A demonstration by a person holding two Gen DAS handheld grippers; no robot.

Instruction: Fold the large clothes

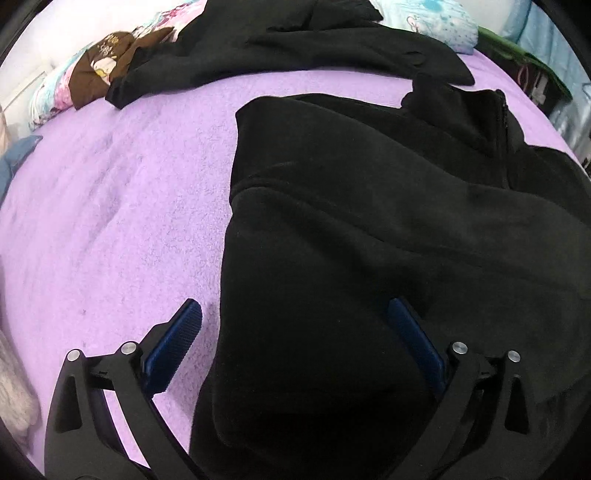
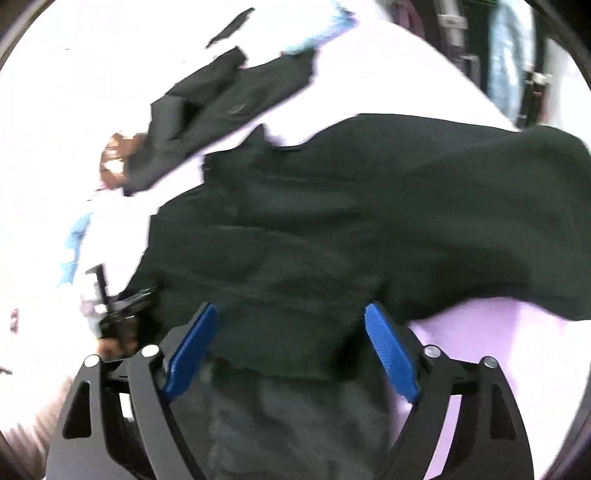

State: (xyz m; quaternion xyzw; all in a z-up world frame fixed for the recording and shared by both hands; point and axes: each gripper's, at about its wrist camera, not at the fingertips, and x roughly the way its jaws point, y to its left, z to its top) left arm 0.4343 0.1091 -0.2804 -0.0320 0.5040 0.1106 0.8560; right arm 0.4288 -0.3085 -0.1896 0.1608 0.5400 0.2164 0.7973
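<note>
A large black fleece jacket lies spread on the purple bedcover, its zip collar toward the far right. My left gripper hangs open over the jacket's left edge, one blue pad above the cover and the other above the fleece. In the blurred right wrist view the same jacket fills the middle. My right gripper stands open above the jacket's near hem, with fabric lying under the gap and neither pad pressing on it. The left gripper's black frame shows at the jacket's left edge.
A second black garment lies crumpled at the far side of the bed, beside a brown printed cloth and patterned pillows. Something blue sits at the bed's left edge. Dark furniture stands past the right edge.
</note>
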